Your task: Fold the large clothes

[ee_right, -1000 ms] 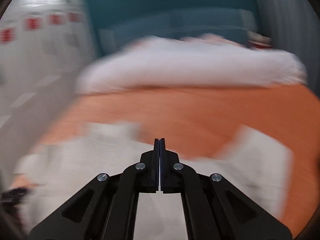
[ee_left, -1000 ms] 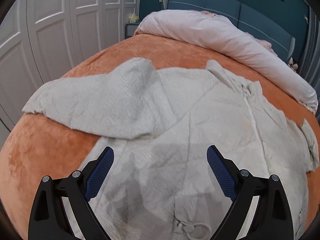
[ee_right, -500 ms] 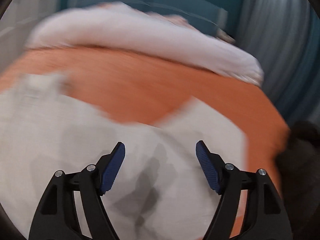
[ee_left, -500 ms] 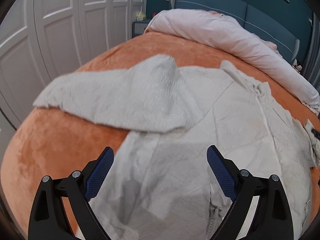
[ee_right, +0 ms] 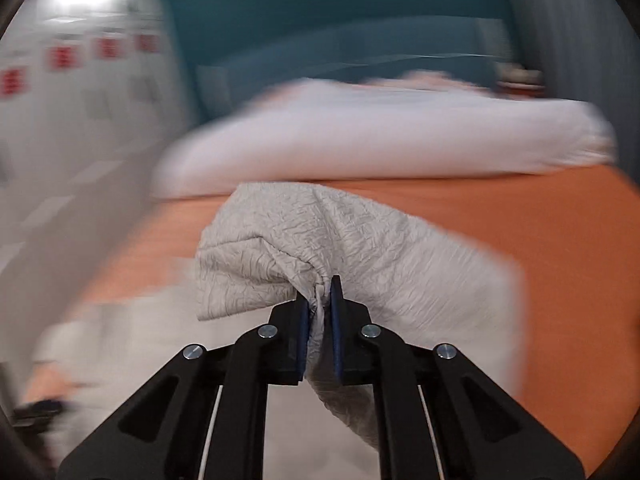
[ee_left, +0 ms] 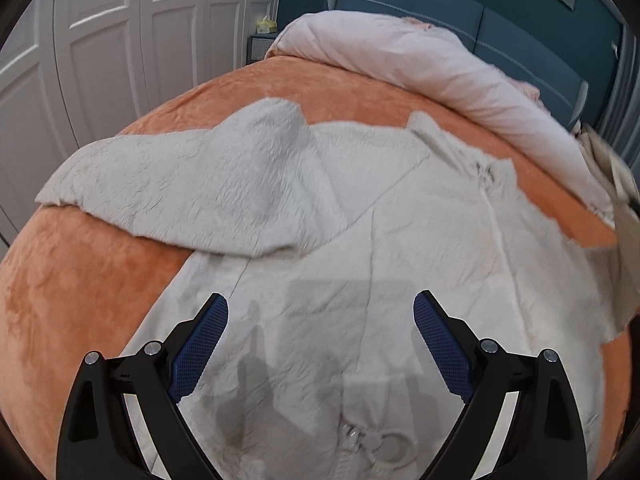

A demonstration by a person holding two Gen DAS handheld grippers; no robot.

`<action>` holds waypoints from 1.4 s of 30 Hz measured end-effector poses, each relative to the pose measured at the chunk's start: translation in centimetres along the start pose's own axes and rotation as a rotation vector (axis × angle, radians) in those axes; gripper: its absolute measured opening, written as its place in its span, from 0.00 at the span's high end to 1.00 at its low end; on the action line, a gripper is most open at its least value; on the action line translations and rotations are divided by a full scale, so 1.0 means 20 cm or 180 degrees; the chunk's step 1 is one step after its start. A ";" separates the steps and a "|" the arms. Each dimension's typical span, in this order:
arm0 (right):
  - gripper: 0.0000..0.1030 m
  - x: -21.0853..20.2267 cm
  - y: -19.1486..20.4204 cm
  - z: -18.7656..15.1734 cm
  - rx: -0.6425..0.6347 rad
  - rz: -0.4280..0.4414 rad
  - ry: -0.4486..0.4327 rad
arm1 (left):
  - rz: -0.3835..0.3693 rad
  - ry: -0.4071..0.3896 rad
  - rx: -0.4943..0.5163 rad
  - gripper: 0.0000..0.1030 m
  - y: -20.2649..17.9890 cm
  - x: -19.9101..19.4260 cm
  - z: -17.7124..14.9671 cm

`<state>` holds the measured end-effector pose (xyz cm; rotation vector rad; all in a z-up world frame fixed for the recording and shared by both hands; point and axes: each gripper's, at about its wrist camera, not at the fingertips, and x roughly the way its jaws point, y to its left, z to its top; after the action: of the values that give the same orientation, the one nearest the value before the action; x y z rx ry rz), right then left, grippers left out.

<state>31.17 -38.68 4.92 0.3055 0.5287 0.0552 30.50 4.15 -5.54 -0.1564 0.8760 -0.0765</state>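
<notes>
A large cream crinkled jacket [ee_left: 360, 248] with a front zipper lies spread on the orange bedspread [ee_left: 80, 288]. Its left sleeve [ee_left: 180, 188] lies folded across toward the left. My left gripper [ee_left: 320, 312] hovers open above the jacket's lower front, nothing between its blue pads [ee_left: 200, 344]. In the right wrist view my right gripper [ee_right: 320, 304] has its jaws closing on a bunched piece of the jacket's sleeve [ee_right: 304, 240], lifted off the bed; the pads press on the cloth. The zipper pull ring [ee_left: 392, 444] lies near the bottom.
A rolled pale pink duvet [ee_left: 420, 60] lies along the bed's far side against a teal headboard [ee_left: 500, 24]. White wardrobe doors [ee_left: 100, 40] stand on the left, with a small nightstand [ee_left: 260, 44] beside them. The right wrist view is motion-blurred.
The right gripper opened over the jacket's right side, then closed on a sleeve and lifted it. The left gripper stayed open, its view shifting slightly and back.
</notes>
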 end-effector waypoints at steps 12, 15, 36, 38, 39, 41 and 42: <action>0.49 0.15 0.57 -0.60 0.0015 0.0676 0.0606 | -0.0663 0.0238 -0.0562 0.11 0.13 0.13 0.17; 0.48 0.00 0.24 -0.61 0.0367 0.0019 0.0530 | -0.0758 0.0501 -0.0671 0.11 0.10 0.31 0.17; 0.85 0.18 -0.22 -0.65 0.0964 -0.0406 0.0616 | -0.0230 0.0225 -0.0369 0.23 -0.19 0.34 0.29; 0.88 0.14 -0.27 -0.66 0.1091 -0.0331 0.0567 | -0.0272 0.0421 -0.0311 0.23 -0.22 0.46 0.28; 0.90 0.13 -0.28 -0.66 0.1121 -0.0305 0.0526 | -0.0286 0.0538 -0.0296 0.23 -0.22 0.52 0.27; 0.91 0.07 -0.26 -0.63 0.1142 -0.0204 0.0350 | -0.0350 0.0620 -0.0336 0.50 -0.21 0.60 0.27; 0.91 0.03 -0.25 -0.60 0.1140 -0.0130 0.0245 | -0.0512 0.0581 -0.0341 0.69 -0.22 0.60 0.29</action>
<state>25.61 -40.03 -6.69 0.6438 0.6211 -0.0689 42.61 -1.21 -10.23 -0.3241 1.0492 -0.1966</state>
